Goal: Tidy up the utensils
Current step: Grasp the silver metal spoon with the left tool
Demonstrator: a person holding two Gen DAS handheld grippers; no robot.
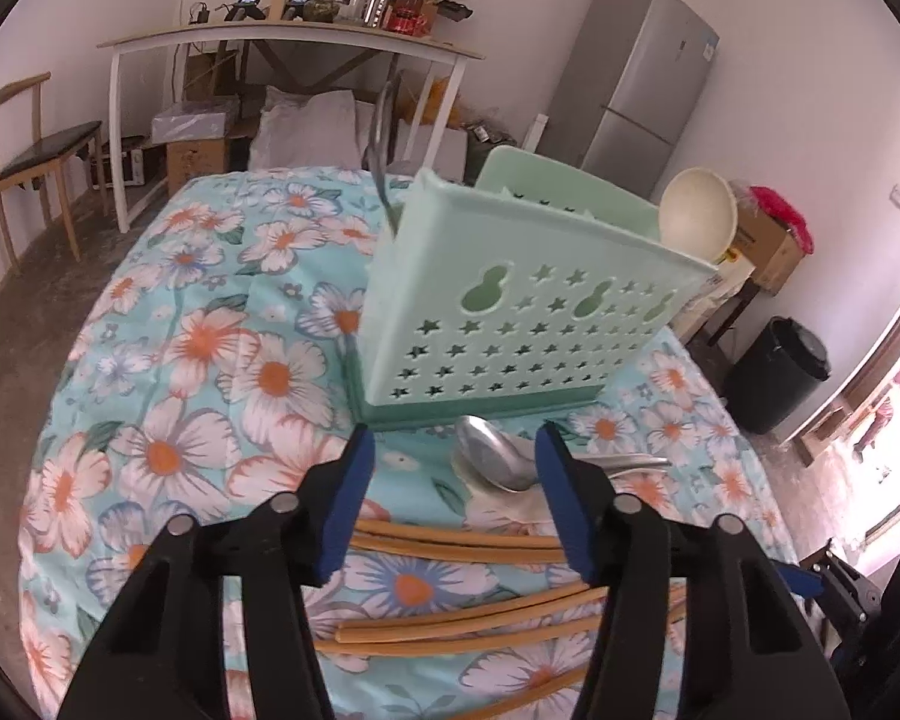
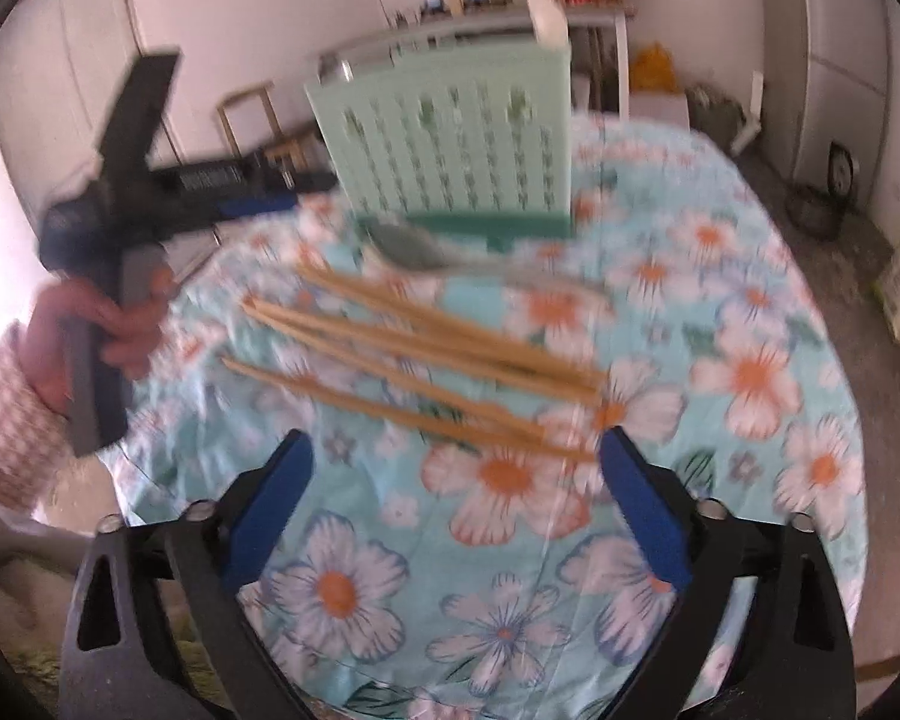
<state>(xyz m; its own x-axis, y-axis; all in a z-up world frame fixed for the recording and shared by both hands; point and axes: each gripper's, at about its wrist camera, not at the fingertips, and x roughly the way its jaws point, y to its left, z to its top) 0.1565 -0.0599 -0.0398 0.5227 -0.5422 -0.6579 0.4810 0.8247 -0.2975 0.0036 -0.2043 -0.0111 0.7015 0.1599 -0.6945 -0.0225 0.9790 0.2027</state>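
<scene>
Working from my left side across, I am holding the left gripper (image 1: 456, 480) over the flowered tablecloth (image 1: 210, 360) with its blue pads (image 1: 354, 504) standing apart at a middling gap and nothing pressed between them. Just ahead of those fingertips the metal spoons (image 1: 495, 459) are lying on the cloth, their bowls nearer the right pad and their handles running out past it, close against the foot of the mint-green utensil holder (image 1: 528, 300), which is standing upright beyond the fingertips. One metal utensil (image 1: 381, 138) is already standing in the holder's left end and a white ladle (image 1: 699, 216) is leaning out of its right end, so I am judging the sorting as begun but far from finished. Under and behind the left fingers the wooden chopsticks (image 1: 462, 540) are lying loose in a scattered fan. Moving to my right side, I am keeping the right gripper (image 2: 456, 480) spread wide and empty, with the same chopsticks just ahead of its fingertips and the spoons and holder further on; this view is blurred. Left to do, as I am reading it: the spoons and every chopstick are waiting to go into the holder.
</scene>
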